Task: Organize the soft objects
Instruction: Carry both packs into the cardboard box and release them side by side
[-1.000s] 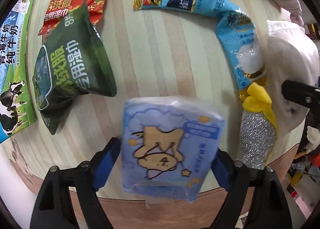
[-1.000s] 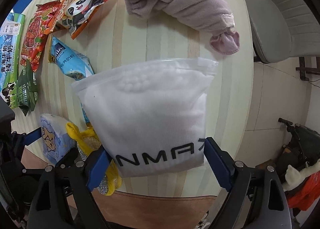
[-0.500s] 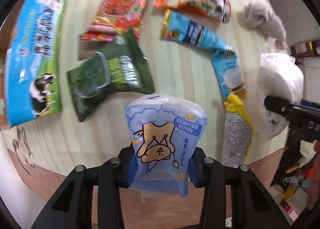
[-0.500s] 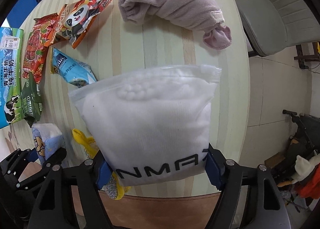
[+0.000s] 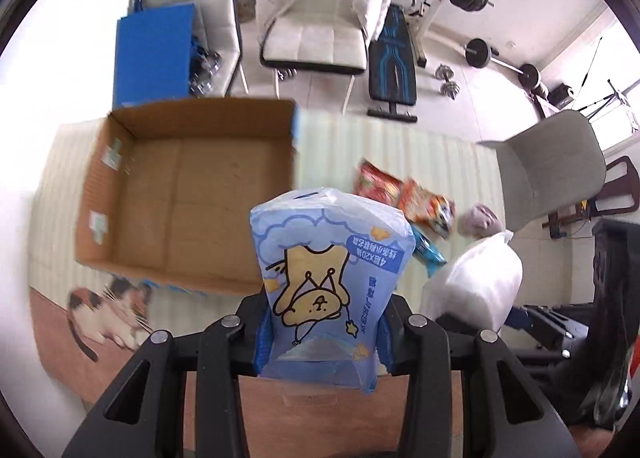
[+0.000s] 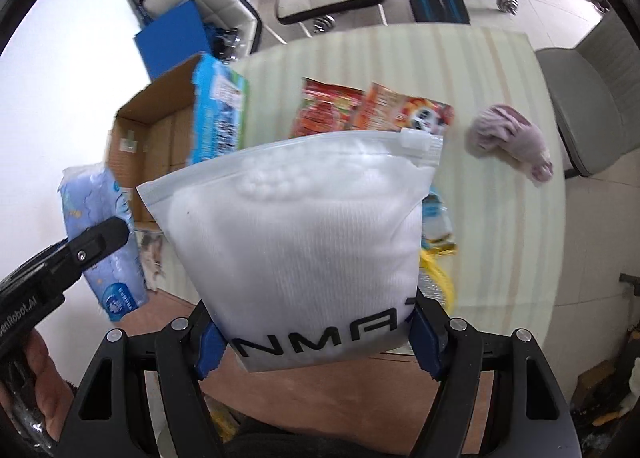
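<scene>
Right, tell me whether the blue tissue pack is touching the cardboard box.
Apart. The left wrist view shows the blue tissue pack held up in the left gripper, clear of the cardboard box on the table.

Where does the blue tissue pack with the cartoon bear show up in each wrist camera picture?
Left wrist view: the blue tissue pack fills the lower centre, clamped between the blue pads of the left hand-held gripper.
Right wrist view: the same pack sits at the left edge, seen side-on, with a black gripper finger across it.
Shared landmark: the open cardboard box, just behind the pack in both views.
</scene>
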The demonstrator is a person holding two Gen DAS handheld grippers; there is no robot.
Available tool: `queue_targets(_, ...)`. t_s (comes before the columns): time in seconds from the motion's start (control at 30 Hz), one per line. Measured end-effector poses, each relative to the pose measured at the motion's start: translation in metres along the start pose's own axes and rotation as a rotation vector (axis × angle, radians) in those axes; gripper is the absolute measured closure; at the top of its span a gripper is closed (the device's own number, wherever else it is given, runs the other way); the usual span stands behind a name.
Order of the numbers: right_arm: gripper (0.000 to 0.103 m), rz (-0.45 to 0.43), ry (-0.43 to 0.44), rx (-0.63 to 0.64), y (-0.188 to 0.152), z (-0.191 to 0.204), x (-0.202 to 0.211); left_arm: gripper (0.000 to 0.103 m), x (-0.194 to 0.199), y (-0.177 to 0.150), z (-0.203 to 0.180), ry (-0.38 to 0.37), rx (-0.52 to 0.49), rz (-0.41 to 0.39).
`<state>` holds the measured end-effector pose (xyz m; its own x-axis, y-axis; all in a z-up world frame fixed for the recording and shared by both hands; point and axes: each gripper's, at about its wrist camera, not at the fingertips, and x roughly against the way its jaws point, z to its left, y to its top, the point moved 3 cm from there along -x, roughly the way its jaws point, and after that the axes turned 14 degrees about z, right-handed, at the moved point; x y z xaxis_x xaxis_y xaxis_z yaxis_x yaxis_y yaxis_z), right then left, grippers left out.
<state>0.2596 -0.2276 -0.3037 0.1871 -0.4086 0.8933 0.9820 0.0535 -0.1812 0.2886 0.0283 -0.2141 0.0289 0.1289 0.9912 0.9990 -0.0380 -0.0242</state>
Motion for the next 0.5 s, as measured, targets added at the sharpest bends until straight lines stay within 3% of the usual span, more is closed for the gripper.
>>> queue_targets(0.13,0.026,-0.040,-0.004,0.039,0.023,0.113,0.000,0.065,0.017,0.040,0.065,0.017,0.028,-0.012)
queue_targets(0.23,0.026,-0.049,-0.003,0.037,0.054,0.177,-0.015,0.065,0.015,0.068,0.112,-0.013,0.049,0.031)
queue_targets(0.4,0.026,-0.014,-0.053,0.008,0.113,0.251,-0.061,0.065,-0.024,0.116,0.171,-0.028,0.079,0.126)
queue_targets(0.5,0.026,0.021,-0.097,-0.028,0.155,0.271,-0.108,0.065,-0.058,0.141,0.193,-0.023,0.076,0.186)
